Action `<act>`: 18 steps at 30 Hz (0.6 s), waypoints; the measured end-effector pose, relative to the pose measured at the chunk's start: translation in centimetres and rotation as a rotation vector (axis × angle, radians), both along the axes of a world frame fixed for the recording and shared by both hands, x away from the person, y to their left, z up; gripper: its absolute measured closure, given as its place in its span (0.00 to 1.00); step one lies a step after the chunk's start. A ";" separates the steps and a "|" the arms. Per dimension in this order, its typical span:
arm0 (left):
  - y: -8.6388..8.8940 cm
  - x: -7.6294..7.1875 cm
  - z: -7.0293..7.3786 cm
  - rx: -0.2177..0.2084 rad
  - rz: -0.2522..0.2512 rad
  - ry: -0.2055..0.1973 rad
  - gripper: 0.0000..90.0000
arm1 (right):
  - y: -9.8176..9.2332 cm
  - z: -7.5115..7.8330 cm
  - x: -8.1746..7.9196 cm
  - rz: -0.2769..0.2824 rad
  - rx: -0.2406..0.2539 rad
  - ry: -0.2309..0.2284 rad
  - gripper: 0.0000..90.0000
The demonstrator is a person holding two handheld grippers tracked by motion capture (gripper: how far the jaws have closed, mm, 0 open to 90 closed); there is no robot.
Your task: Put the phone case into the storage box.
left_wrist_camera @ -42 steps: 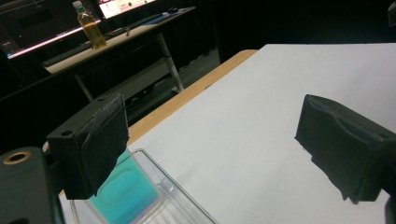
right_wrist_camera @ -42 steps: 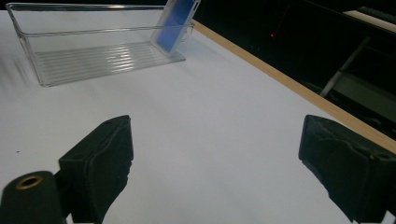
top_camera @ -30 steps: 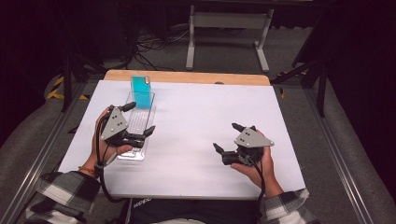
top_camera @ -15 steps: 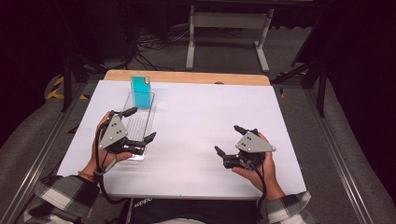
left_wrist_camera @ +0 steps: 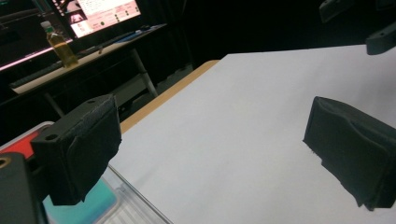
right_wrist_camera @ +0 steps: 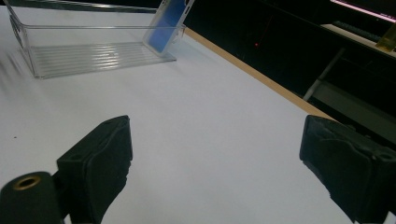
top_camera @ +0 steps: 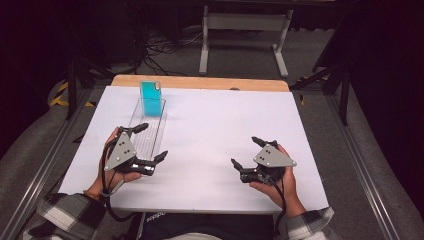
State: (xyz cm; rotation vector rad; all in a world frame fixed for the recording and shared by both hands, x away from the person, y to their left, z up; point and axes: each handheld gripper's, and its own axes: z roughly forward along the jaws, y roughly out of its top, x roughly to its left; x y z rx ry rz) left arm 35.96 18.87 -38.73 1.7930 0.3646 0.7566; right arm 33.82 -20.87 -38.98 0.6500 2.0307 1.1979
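I see my left gripper (top_camera: 150, 142) with its jaws spread wide, grasping nothing, over the near end of the long clear plastic tray (top_camera: 156, 131). The flat turquoise case (top_camera: 151, 98) leans upright in that tray's far end. My right gripper (top_camera: 248, 152) hangs released, well apart from the tray.

Tray (top_camera: 150, 131): clear, colourless plastic with a ribbed floor; upright blue phone case (top_camera: 151, 97) at its far end, teal-blue seen from above. Table (top_camera: 220, 125): white top, light wood strip along the far edge. Left gripper (top_camera: 148, 141) and right gripper (top_camera: 247, 152): black jaws, grey three-cornered plates; person's sleeves (top_camera: 65, 216) plaid, black, white and grey.
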 end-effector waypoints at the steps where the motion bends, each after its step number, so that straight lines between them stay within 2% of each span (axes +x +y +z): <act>1: 0.0 -0.2 -0.2 0.004 0.000 -0.001 0.05 | 0.0 0.0 0.0 0.001 -0.002 -0.005 0.11; 4: 0.1 -0.6 -0.8 0.020 -0.013 0.013 0.05 | 0.0 -0.1 0.1 -0.002 -0.003 -0.006 0.11; 8: 0.4 -0.9 -1.6 0.012 -0.013 0.035 0.05 | -0.2 -0.2 0.1 -0.008 0.003 -0.013 0.11; 12: 0.8 -1.1 -2.2 0.015 0.000 0.039 0.05 | -0.3 -0.4 0.1 -0.011 0.008 -0.017 0.12; 14: 1.0 -1.1 -2.5 0.005 -0.002 0.053 0.06 | -0.3 -0.4 0.2 -0.013 0.008 -0.017 0.12; 15: 1.1 -1.1 -2.9 0.012 0.005 0.071 0.06 | -0.3 -0.5 0.2 -0.013 0.010 -0.016 0.12; 18: 1.3 -1.0 -3.6 0.024 0.008 0.092 0.06 | -0.2 -0.6 0.2 -0.006 -0.003 -0.020 0.12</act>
